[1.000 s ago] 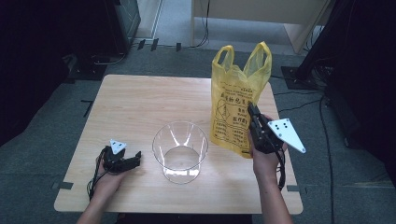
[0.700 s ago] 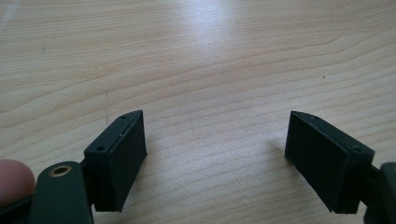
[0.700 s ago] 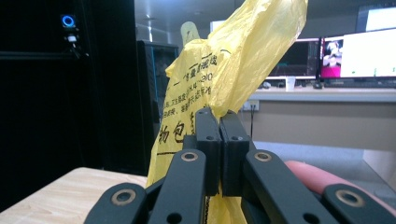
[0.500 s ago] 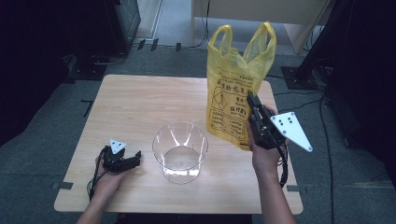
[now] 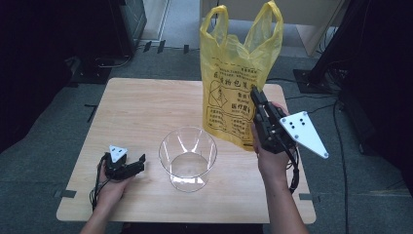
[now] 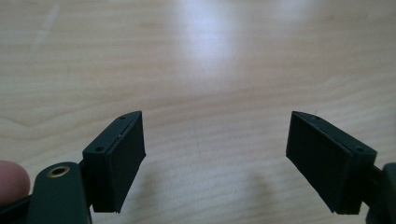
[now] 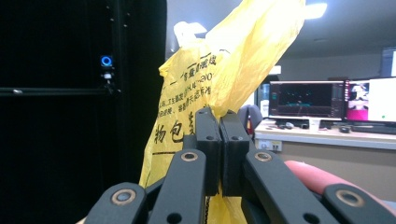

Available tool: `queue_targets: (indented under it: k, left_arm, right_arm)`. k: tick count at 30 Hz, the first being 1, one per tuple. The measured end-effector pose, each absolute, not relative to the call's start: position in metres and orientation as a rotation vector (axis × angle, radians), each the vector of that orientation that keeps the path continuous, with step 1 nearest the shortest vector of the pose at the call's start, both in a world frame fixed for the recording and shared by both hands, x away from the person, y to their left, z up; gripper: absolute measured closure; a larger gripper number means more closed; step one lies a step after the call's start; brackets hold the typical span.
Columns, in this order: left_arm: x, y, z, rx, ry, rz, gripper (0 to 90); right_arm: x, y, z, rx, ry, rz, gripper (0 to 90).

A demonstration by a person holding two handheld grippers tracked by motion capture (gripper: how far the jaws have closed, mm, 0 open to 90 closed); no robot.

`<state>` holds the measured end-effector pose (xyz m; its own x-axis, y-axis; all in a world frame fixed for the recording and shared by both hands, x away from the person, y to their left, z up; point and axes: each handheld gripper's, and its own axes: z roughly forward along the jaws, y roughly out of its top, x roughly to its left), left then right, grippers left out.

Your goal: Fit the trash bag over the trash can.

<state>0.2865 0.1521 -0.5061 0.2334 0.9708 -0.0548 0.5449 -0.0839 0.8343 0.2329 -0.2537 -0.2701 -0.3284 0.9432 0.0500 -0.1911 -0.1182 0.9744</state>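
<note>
Right claw [image 5: 254,95] pinches yellow bag [image 5: 238,73].

Claw [image 7: 220,119] tight on yellow bag [image 7: 224,70]

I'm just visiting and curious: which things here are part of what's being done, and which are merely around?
In use: yellow plastic bag, pinched and lifted by the right claw; clear bowl beside it; left claw, open on the table.

Just around: monitors, desk.

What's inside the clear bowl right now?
Nothing visible: through the clear bowl only the wooden table shows. The yellow bag, pinched by the right tool, hangs beside it; the bag's contents are hidden.
</note>
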Motion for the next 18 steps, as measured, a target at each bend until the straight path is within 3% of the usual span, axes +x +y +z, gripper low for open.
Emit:
queue_targets:
  k: [6,10,18]
  left_arm:
    - [0.275,0.149,-0.479,1.506,1.304,0.800,19.2]
    - [0.269,0.149,-0.463,1.396,1.240,0.797,19.2]
    - [0.265,0.144,-0.446,1.339,1.182,0.754,19.6]
  right_arm:
    - [0.233,-0.241,-0.274,0.936,1.269,1.648,88.9]
    - [0.237,-0.228,-0.284,0.933,1.303,1.666,88.9]
    - [0.244,-0.206,-0.302,0.932,1.356,1.701,88.9]
